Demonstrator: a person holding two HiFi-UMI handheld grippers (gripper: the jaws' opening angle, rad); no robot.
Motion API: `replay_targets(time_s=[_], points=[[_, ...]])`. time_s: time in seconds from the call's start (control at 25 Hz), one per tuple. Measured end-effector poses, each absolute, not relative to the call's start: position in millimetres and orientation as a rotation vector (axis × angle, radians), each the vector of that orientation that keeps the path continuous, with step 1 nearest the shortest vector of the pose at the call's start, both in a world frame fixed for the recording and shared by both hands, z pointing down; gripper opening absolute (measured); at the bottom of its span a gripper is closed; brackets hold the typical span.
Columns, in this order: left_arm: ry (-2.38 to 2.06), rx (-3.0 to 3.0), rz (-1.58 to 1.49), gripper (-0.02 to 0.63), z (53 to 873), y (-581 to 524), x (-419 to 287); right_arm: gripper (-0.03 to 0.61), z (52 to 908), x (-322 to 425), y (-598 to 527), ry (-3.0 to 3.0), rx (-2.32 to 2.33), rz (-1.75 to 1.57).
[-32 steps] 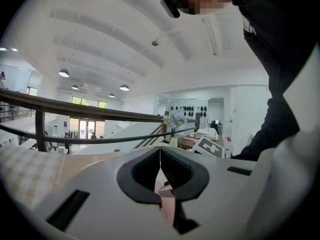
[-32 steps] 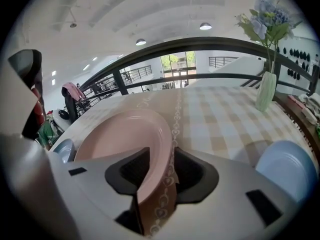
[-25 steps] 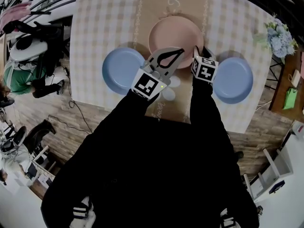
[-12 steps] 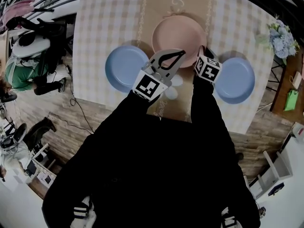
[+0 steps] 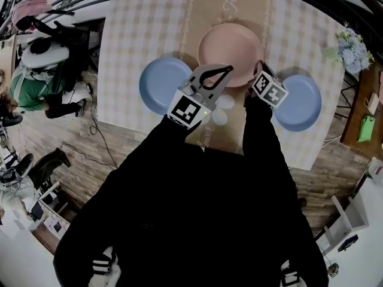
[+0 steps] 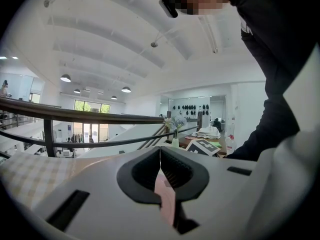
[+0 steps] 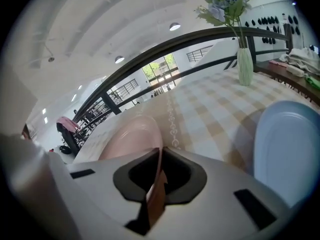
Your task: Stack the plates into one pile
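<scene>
Right gripper (image 5: 259,70) has just been closing on the pink plate (image 5: 230,45) rim.
Left gripper (image 5: 228,70) clamps it too; runner script (image 5: 230,0) unreadable.

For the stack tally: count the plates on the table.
3. The pink plate, centre, farthest; left blue plate, nearer, at left; right blue plate, nearer, at right. None looks hidden.

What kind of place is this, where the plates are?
Probably a dining corner on an upper gallery of a large hall: a checked cloth with a pink plate and a vase of flowers, a dark railing beside it, and round ceiling lamps high overhead.
</scene>
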State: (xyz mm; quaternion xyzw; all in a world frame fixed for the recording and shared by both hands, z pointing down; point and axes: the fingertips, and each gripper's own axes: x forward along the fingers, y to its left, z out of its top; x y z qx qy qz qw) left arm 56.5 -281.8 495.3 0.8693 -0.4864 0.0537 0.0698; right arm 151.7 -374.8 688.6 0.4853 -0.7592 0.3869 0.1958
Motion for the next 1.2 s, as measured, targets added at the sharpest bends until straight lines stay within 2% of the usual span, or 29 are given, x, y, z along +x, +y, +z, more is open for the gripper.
replay_targets(time_s=[0.68, 1.2], points=[[-1.475, 2.666, 0.115, 0.020, 463, -237, 34, 0.025, 650, 193, -348, -2.079, 1.560, 1.215], [-1.492, 2.706, 0.074, 0.020, 441, -199, 6, 0.028, 617, 158, -315, -2.145, 1.521, 1.296]])
